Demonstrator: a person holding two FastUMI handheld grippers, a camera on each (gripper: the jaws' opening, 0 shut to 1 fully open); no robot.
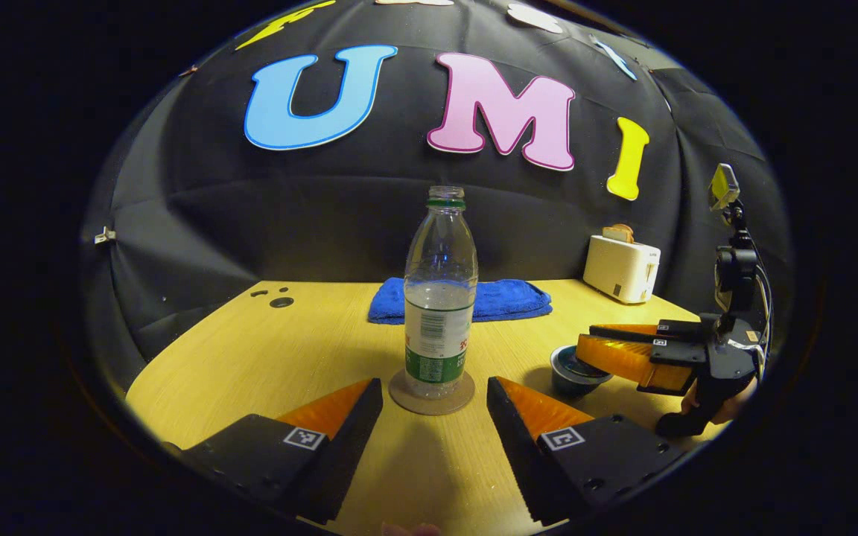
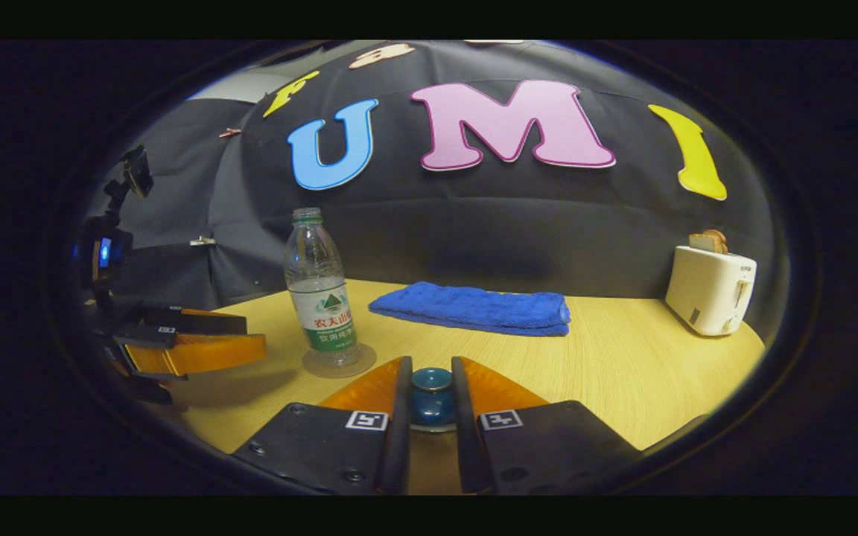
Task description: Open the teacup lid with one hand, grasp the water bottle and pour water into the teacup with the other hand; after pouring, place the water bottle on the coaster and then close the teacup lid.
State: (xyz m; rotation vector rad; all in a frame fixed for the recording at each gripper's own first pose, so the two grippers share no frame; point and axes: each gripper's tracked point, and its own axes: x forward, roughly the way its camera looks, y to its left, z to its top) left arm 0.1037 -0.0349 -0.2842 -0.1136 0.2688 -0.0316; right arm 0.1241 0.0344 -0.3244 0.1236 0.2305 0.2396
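I see the bottle (image 1: pixel 440 298) upright on the coaster (image 1: pixel 431 394), my left gripper (image 1: pixel 434 394) spread wide before it. Beside the bottle, my right gripper (image 2: pixel 430 394) pinches the lid (image 2: pixel 430 387) knob.

Clear bottle (image 1: pixel 440 298) green-white label, blue towel (image 2: pixel 474 307), cream toaster (image 2: pixel 710 290), dark-blue teacup (image 1: pixel 574 370)

Bottle on coaster, lid on teacup.
The clear water bottle (image 1: pixel 440 298), uncapped and partly filled, is seen upright on the round coaster (image 1: pixel 431 394). The dark blue teacup (image 1: pixel 574 370) is covered by its knobbed lid (image 2: pixel 431 380).
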